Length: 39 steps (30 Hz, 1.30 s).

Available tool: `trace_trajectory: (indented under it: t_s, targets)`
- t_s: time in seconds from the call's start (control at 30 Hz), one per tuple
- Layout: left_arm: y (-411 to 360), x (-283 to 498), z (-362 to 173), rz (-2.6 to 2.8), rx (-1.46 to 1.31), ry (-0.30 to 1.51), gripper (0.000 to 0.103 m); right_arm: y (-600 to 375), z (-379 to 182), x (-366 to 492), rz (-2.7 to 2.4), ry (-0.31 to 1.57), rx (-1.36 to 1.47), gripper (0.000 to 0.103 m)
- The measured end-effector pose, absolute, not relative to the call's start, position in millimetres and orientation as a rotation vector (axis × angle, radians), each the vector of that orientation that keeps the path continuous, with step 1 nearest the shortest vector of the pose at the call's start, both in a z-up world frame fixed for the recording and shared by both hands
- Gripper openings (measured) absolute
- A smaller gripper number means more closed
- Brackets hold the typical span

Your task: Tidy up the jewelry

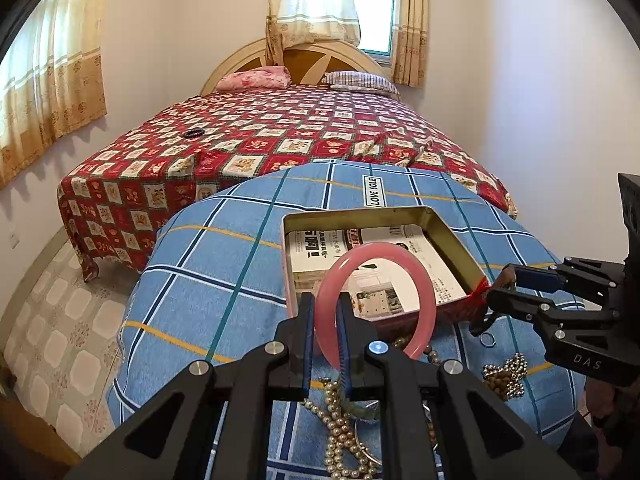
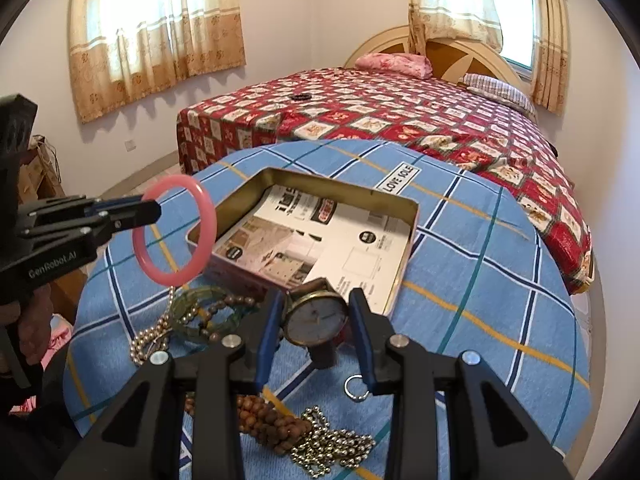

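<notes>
My left gripper [image 1: 326, 304] is shut on the rim of a pink bangle [image 1: 428, 280] and holds it upright above the near edge of an open tin box [image 1: 452, 240]. In the right wrist view the left gripper [image 2: 154, 208] holds the bangle [image 2: 208, 216] in the air, left of the box [image 2: 412, 232]. My right gripper [image 2: 316, 296] is shut on a round watch [image 2: 318, 318] with a pale face and a dark strap hanging below. It holds the watch just in front of the box. In the left wrist view the right gripper [image 1: 494, 296] is at the box's right corner.
A printed sheet [image 2: 352, 240] lines the box. On the blue plaid cloth [image 1: 224, 264] lie a pearl necklace [image 2: 152, 340], a green bangle [image 2: 192, 304], wooden beads [image 2: 272, 424], a metal bead chain [image 2: 332, 444] and a small ring [image 2: 356, 388]. A bed with a red quilt [image 1: 280, 136] stands behind.
</notes>
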<state>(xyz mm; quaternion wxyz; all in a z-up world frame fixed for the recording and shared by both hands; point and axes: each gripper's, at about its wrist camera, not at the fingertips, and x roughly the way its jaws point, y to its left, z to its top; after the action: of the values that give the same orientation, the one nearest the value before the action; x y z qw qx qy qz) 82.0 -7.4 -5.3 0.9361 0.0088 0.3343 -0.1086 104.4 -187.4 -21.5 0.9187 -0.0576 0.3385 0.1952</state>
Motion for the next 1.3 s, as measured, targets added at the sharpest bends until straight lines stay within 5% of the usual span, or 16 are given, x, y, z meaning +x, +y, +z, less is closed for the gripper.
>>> trace_trajectory:
  t_s: [0.67,0.97,1.03,1.3]
  targets:
    - [-9,104,4,-0.235,0.032,0.672,0.01,-196,2,99,0.418,0.683,-0.076,0.037]
    - [-13,101,-2,-0.249,0.031,0.685,0.01,-173,-46,89,0.447,0.819,-0.204,0.036]
    - [-12,100,-2,-0.249,0.034,0.684,0.01,-168,-57,94,0.464,0.848,-0.203,0.025]
    - [-8,99,-4,-0.245,0.018,0.69,0.01,-177,-80,107,0.462,0.926,-0.179,0.04]
